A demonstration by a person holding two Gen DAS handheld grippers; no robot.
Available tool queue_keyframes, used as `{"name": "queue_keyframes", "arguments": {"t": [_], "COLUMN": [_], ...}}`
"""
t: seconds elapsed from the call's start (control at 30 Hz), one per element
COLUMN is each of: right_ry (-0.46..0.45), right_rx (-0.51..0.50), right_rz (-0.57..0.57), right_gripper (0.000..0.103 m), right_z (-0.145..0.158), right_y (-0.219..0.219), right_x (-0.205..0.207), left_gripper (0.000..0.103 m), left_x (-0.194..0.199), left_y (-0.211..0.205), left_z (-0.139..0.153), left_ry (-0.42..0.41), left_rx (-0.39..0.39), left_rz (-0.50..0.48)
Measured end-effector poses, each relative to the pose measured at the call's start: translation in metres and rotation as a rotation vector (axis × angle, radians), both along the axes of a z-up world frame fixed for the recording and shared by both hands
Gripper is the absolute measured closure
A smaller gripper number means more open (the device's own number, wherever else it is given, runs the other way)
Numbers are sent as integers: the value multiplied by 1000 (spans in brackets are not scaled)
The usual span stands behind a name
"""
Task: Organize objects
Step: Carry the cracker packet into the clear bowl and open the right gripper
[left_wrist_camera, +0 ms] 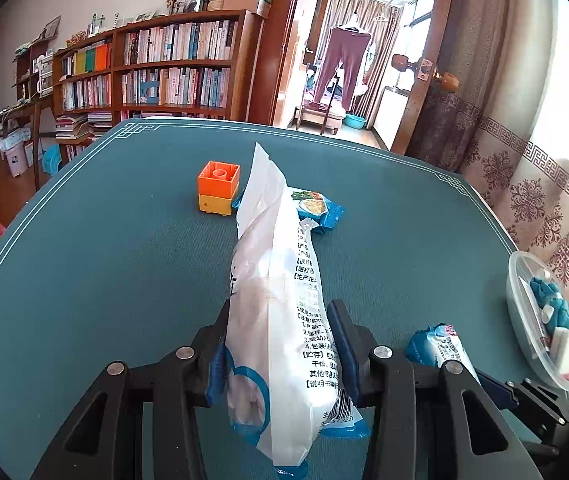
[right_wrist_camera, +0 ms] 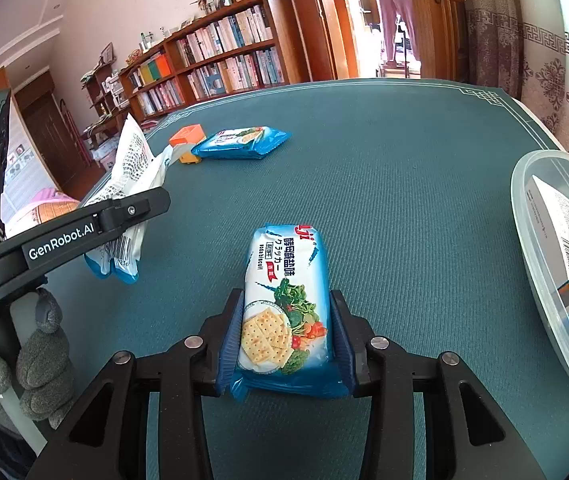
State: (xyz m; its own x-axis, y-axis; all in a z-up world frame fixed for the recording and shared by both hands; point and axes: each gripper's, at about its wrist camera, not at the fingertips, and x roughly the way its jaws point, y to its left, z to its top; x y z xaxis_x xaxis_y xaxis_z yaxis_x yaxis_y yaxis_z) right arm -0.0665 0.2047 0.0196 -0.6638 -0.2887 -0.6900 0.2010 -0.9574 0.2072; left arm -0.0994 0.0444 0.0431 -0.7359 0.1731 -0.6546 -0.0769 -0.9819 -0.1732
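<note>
On the teal table mat [right_wrist_camera: 384, 168], far left, an orange block [left_wrist_camera: 218, 184] sits atop a yellow block [left_wrist_camera: 213, 205], touching a second cracker packet [right_wrist_camera: 242, 143]. Left gripper [left_wrist_camera: 280, 344] jaws clamp a white pouch [left_wrist_camera: 280, 300], lifted off the mat. Right gripper [right_wrist_camera: 284, 328] jaws pinch a cracker packet [right_wrist_camera: 286, 304] lying on the mat. Clear tub [right_wrist_camera: 532, 248] at right edge, part-filled. Mid-mat between packets and tub is bare; far edge open.

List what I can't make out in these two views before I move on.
- Clear tub: cut off by the right edge in both views, so its contents show only partly.
- Second cracker packet: left wrist view, mostly behind the white bag.
- Toy blocks: right wrist view, partly behind that bag.
</note>
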Motion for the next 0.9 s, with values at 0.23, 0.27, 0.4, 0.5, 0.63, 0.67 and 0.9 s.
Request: {"name": "queue_keyframes", "arguments": {"t": [0.23,0.27,0.4,0.5,0.63,0.67,0.9], "right_ry": [19,23,45,69,103,109,142], "right_rx": [-36,-48,-83,-91,-96,-98,-72], "right_rz": [-68,-80,-123,-150,-196,-209,-335], "right_gripper": [61,61,61,61,61,61,61], "right_z": [15,19,33,43,59,62,79], "right_y": [20,25,43,55,75,80,126], "right_x": [15,17,25,31,39,41,54], "left_gripper": [56,56,56,56,56,56,56], "left_x": [6,6,8,9,10,10,13], "left_y": [9,11,16,19,20,21,26], "left_z": [1,1,-1,-2,-4,-4,-5], "left_ry": [11,11,9,8,4,3,5], "left_rx": [-6,-8,-18,-22,-26,-27,-35], "left_rz": [-37,-42,-58,-66,-73,-76,-92]}}
